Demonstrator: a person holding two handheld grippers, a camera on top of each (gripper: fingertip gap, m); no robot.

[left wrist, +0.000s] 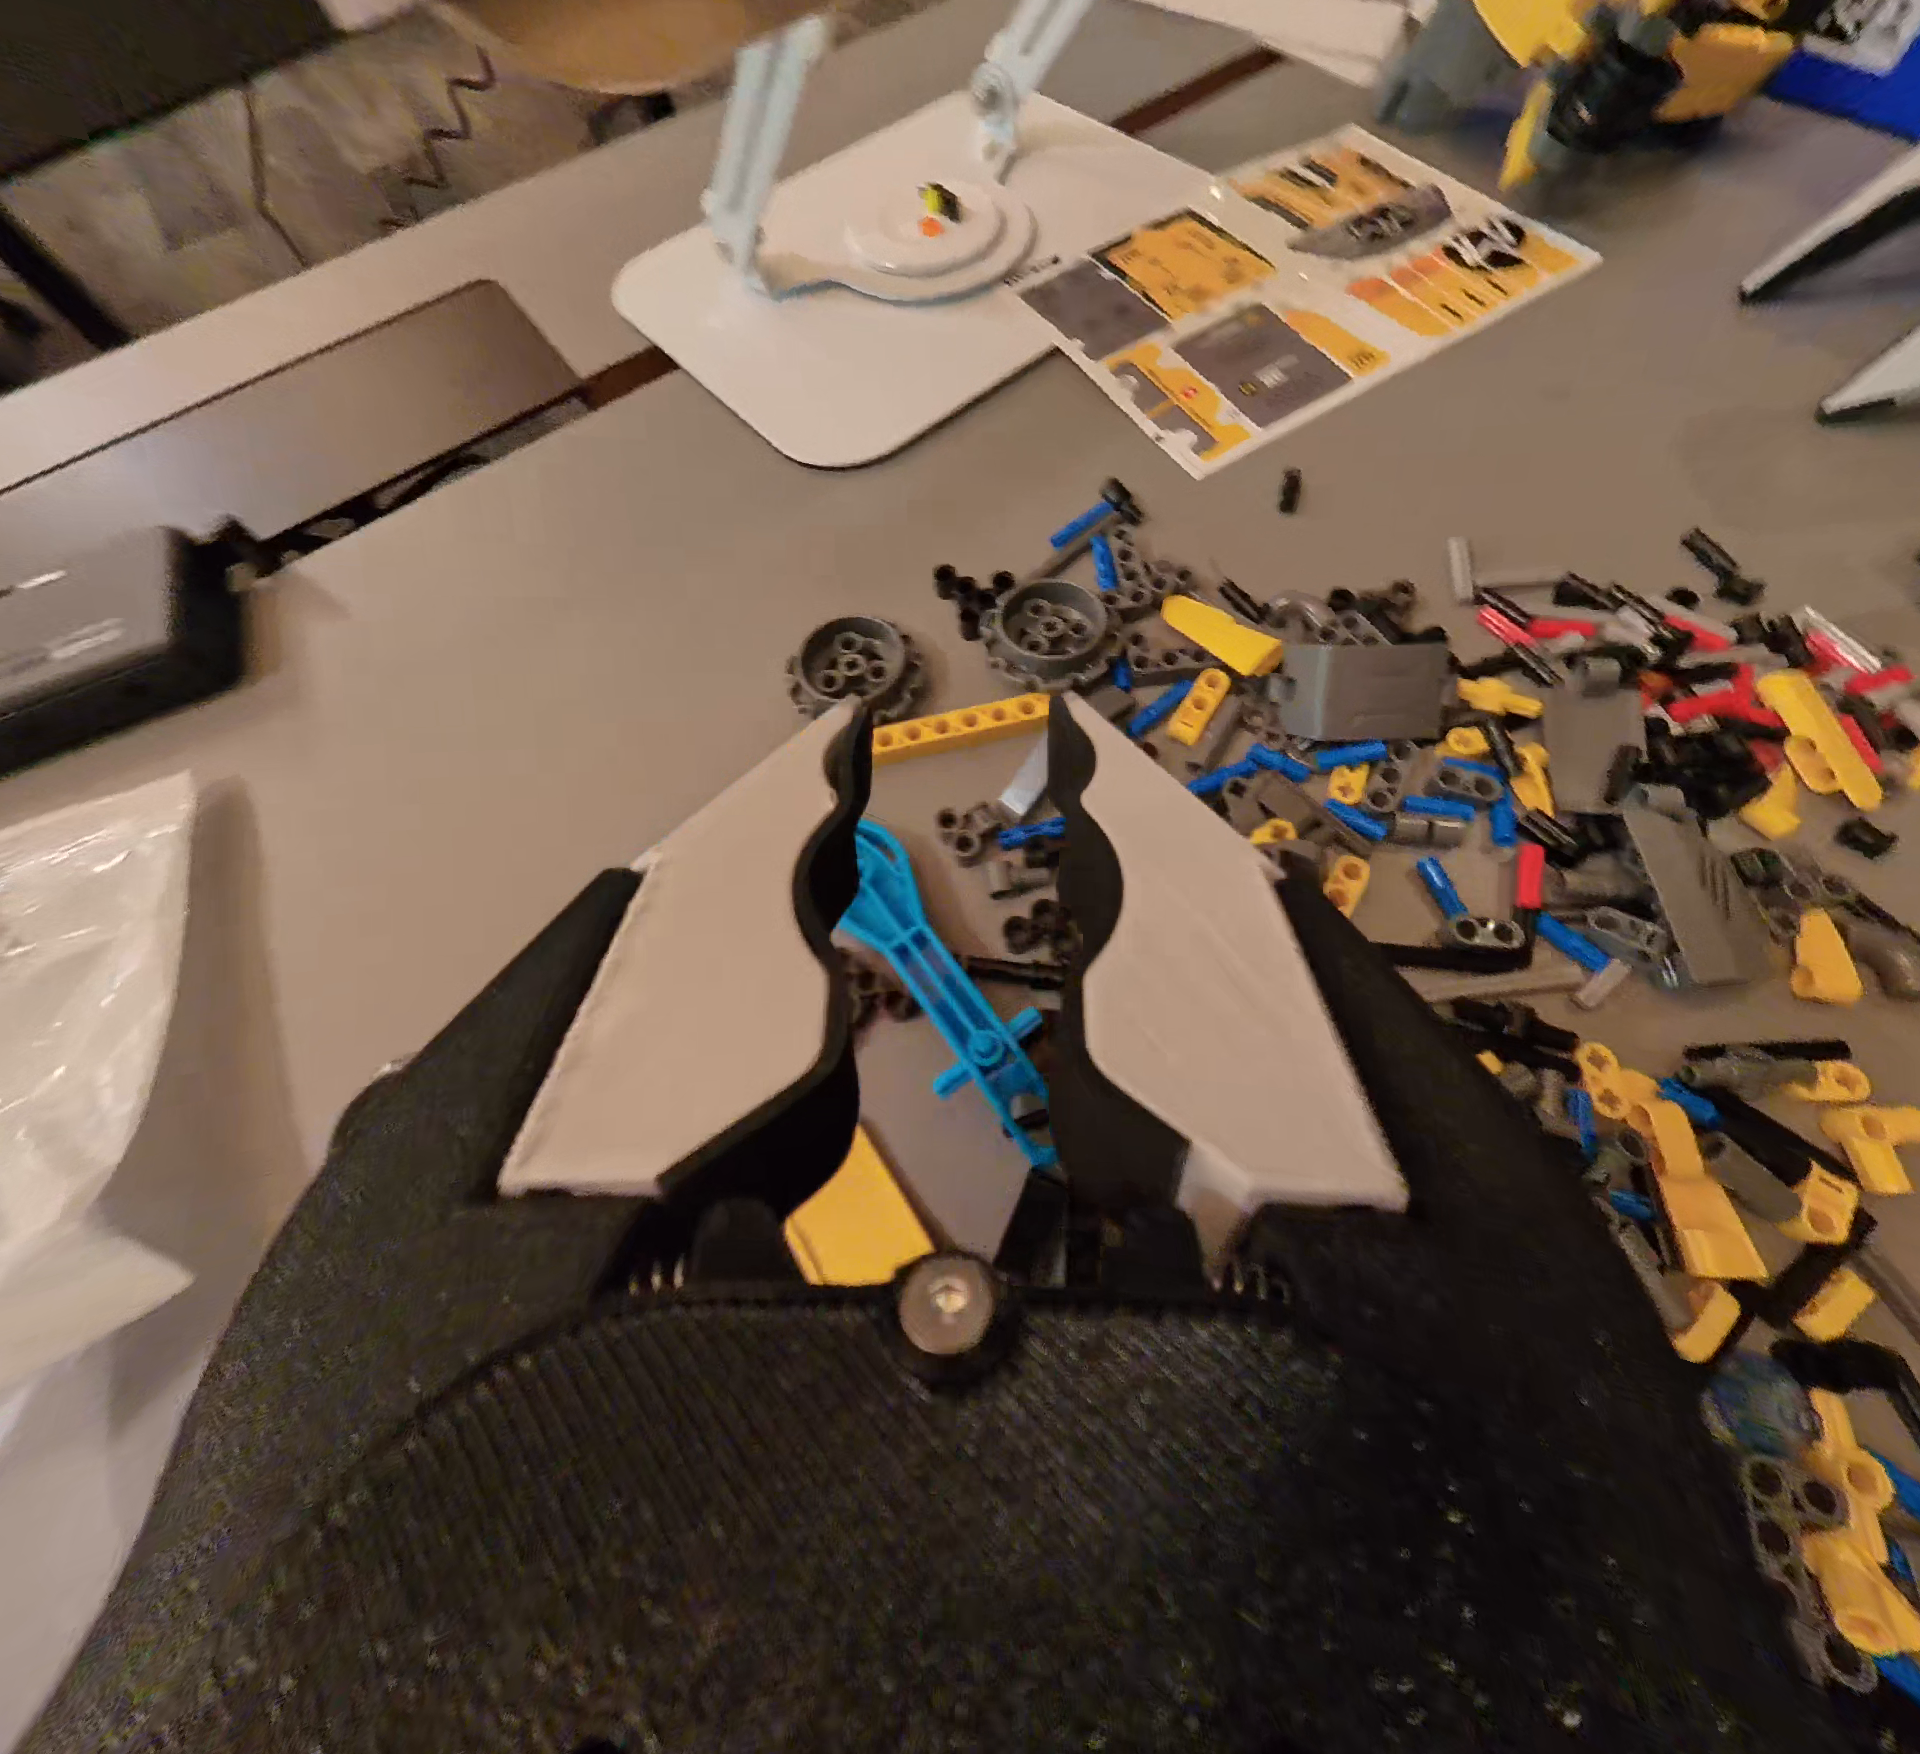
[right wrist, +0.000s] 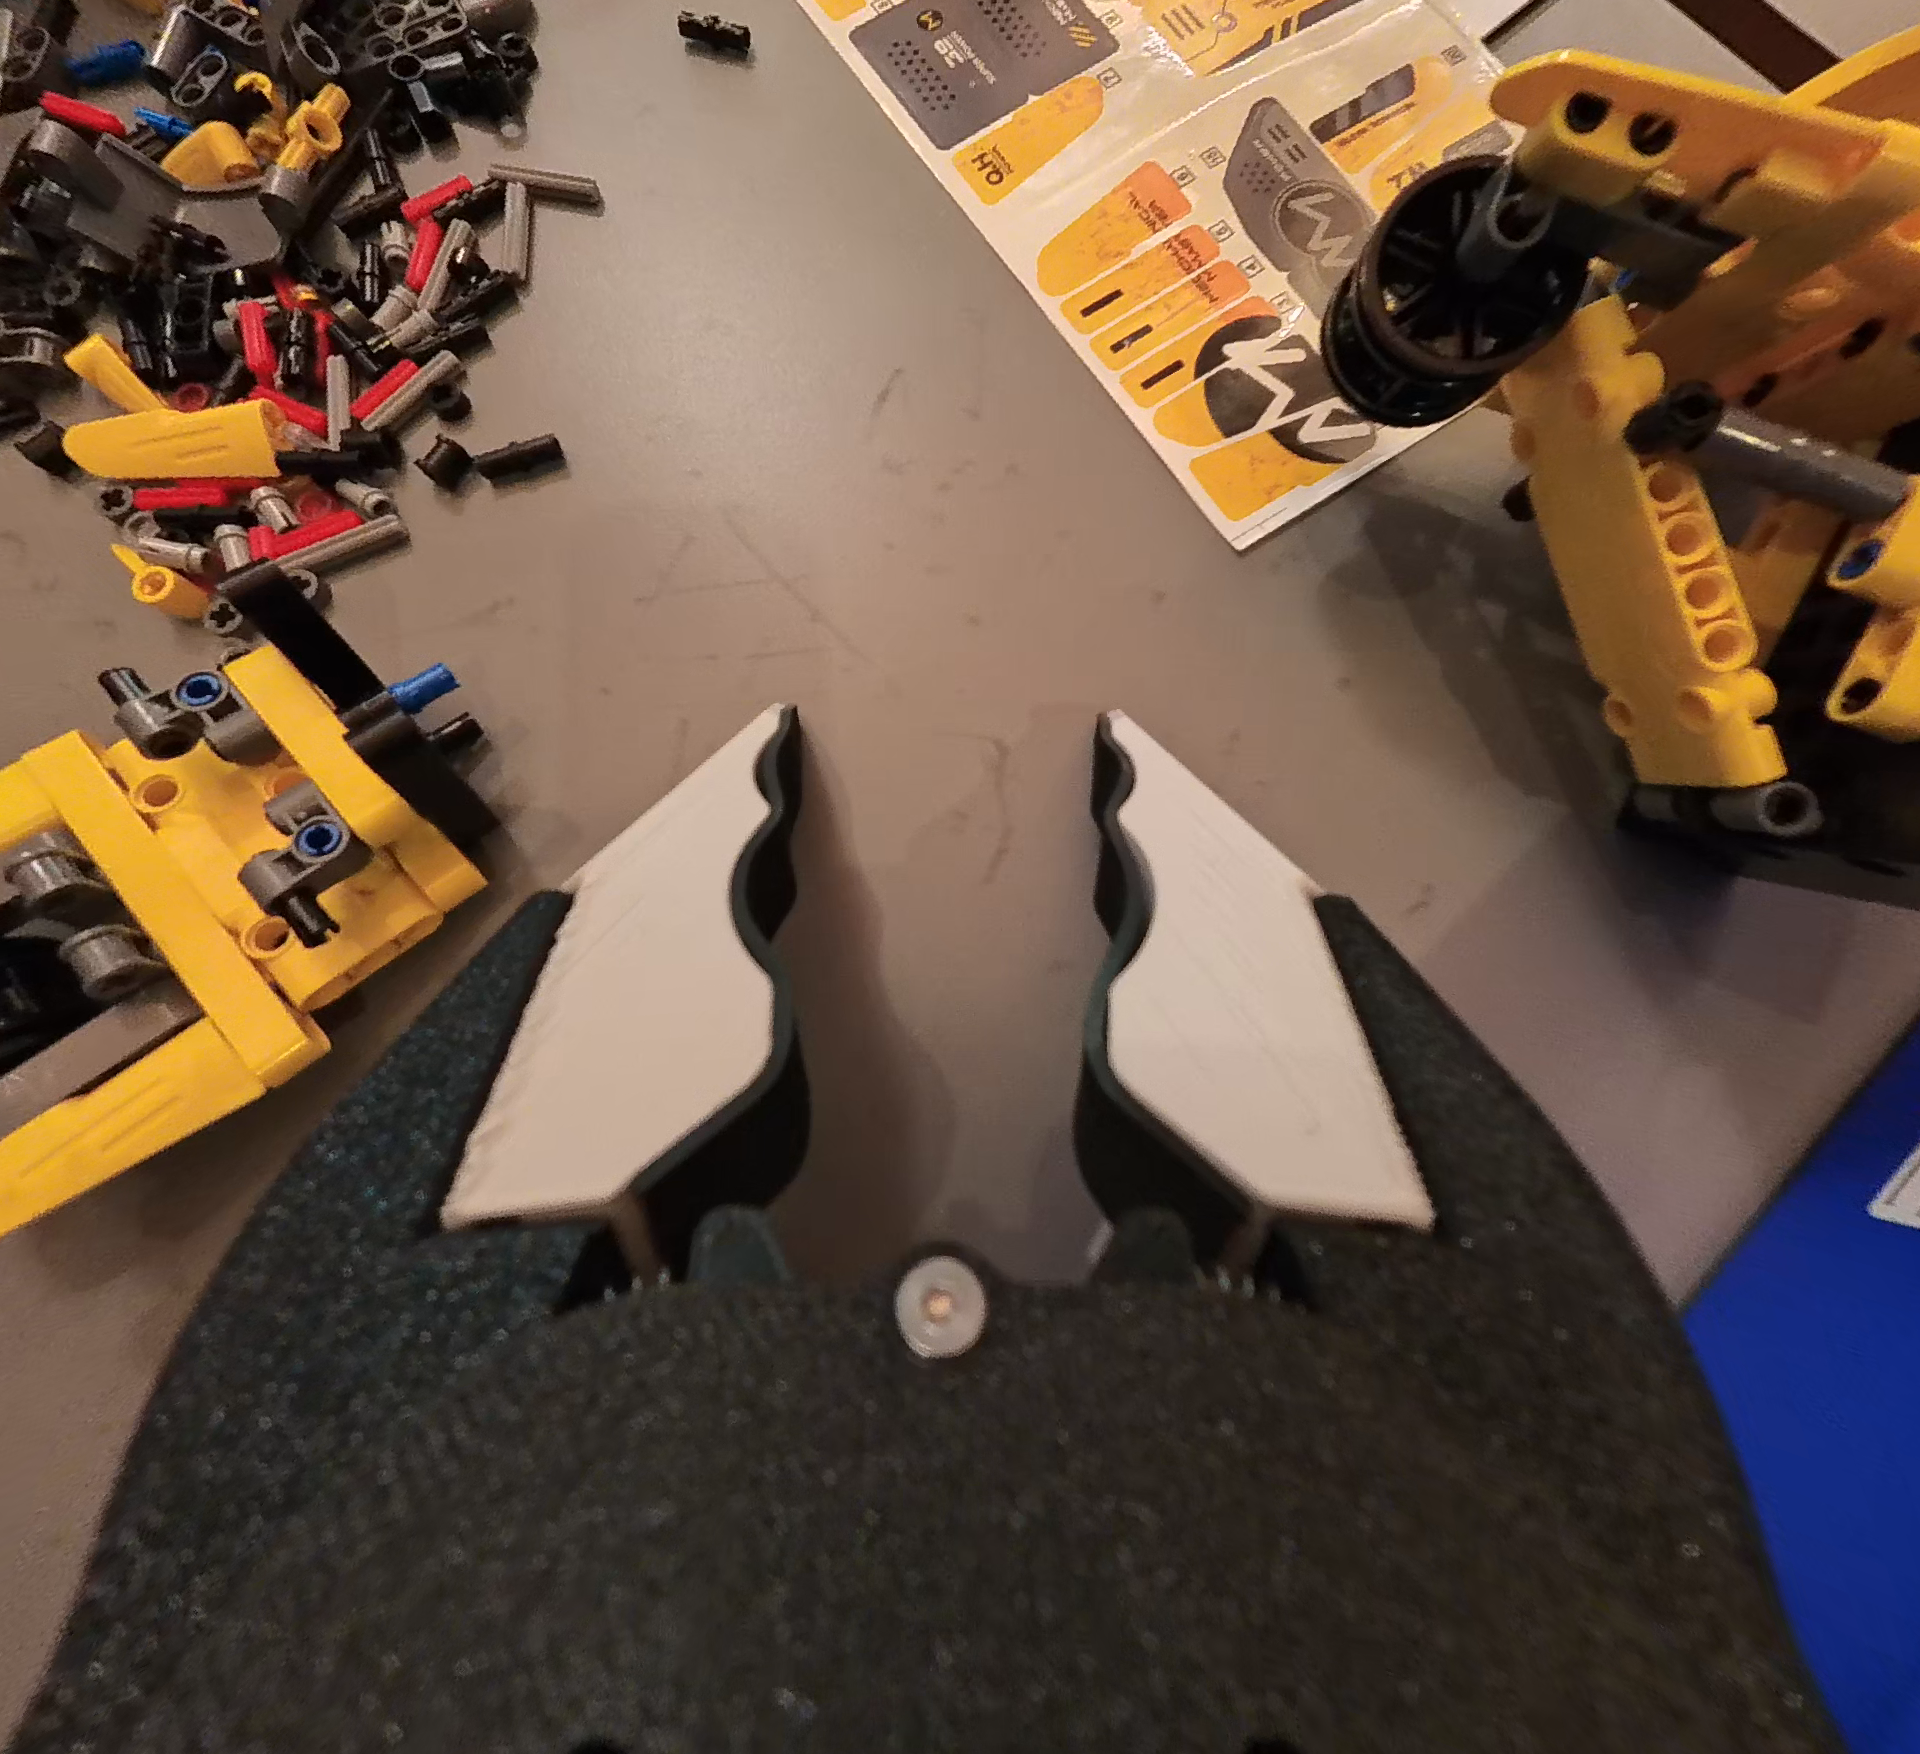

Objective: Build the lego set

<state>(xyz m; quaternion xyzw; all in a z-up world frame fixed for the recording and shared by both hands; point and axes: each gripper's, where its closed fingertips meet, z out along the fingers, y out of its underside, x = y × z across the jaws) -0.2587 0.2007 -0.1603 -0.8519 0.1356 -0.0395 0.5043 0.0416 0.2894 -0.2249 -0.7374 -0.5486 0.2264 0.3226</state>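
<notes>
- My left gripper (left wrist: 956, 717) hangs over the near edge of a pile of loose building pieces (left wrist: 1455, 821); its jaws stand narrowly apart and hold nothing.
- A light blue lever-shaped piece (left wrist: 914, 966) lies on the grey table (left wrist: 571, 613) directly below the gap between my left jaws. Its long axis runs roughly along the fingers, slanting toward the right finger at the near end. I cannot tell whether the fingers touch it.
- A yellow holed beam (left wrist: 956, 722) lies crosswise just beyond my left fingertips; a dark grey toothed wheel (left wrist: 854, 665) sits just beyond the left tip.
- My right gripper (right wrist: 945, 717) hovers with jaws wide and empty, bare table between them.
- A yellow sub-assembly (right wrist: 208, 873) lies just left of my right jaws; a yellow model with a black wheel (right wrist: 1455, 302) stands ahead-right; a sticker sheet (right wrist: 1143, 146) lies ahead.
- The left gripper is nearer the blue piece.
</notes>
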